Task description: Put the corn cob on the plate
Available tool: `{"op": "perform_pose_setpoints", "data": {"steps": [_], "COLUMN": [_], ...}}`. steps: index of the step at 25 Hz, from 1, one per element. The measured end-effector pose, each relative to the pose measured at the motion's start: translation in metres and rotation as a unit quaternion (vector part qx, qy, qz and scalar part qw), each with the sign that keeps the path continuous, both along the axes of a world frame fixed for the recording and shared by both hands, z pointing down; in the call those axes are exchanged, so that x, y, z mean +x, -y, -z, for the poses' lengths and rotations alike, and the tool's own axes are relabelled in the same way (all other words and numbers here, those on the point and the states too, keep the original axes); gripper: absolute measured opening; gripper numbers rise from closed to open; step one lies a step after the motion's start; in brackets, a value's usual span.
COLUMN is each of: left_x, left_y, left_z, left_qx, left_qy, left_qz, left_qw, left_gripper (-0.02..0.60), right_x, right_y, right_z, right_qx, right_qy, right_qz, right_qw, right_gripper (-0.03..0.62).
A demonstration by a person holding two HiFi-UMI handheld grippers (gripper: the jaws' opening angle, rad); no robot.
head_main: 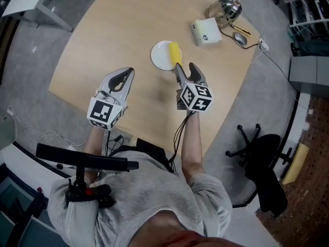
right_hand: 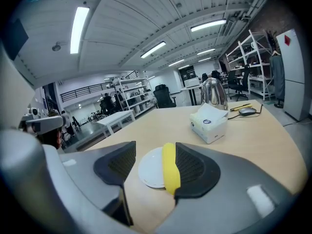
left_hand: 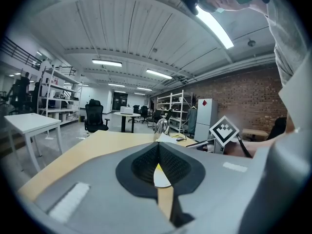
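Head view | R claw (head_main: pixel 185 67) jaws apart, corn cob (head_main: pixel 175 52) on plate (head_main: pixel 160 56) rim | L claw (head_main: pixel 127 75) closed, empty

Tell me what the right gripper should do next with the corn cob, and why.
Probably draw the right gripper straight back, clear of the corn cob. Its jaws stand apart, and the cob lies across the white plate's edge, against one jaw pad, so it looks released.

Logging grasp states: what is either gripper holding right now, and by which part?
Nothing. The right gripper stands open, the corn cob beside one jaw only; the left gripper is shut on nothing.
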State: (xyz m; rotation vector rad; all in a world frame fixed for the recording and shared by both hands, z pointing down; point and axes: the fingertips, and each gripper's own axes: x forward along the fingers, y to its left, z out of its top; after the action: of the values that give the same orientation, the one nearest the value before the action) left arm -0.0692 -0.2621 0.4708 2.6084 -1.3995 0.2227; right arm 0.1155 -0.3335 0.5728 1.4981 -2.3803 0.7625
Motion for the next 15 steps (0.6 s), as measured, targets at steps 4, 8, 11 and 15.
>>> {"op": "perform_pose_setpoints", "data": {"steps": [4,8,11,15], "left_x": [0.005,0.007,0.008,0.007], "left_y": [-0.009,-0.026,-0.056,-0.065], "left_z": [0.009,0.024,0.051,0.052], "left_qx": [0.006,0.013,0.021,0.032], "left_qy": [-0.003,-0.003,-0.004,-0.010], "left_qz": [-0.006,-0.011,-0.013,-0.015], "left_qw": [1.0000,0.9998,0.9997,0.9993], "left_gripper": [0.020,0.020,0.020,0.020], "right_x": [0.005,0.007,0.007,0.005], "right_y": [-0.014,-0.034,-0.065,-0.077], "right_z": [0.013,0.033,0.063,0.067], "right_qx": [0.009,0.022,0.031,0.043], "right_qy": [0.003,0.007,0.014,0.015], "right_qz": [-0.006,-0.011,-0.014,-0.018], "right_qw": [1.000,1.000,0.999,0.999], "right_gripper": [0.262,0.262,0.262,0.261]}}
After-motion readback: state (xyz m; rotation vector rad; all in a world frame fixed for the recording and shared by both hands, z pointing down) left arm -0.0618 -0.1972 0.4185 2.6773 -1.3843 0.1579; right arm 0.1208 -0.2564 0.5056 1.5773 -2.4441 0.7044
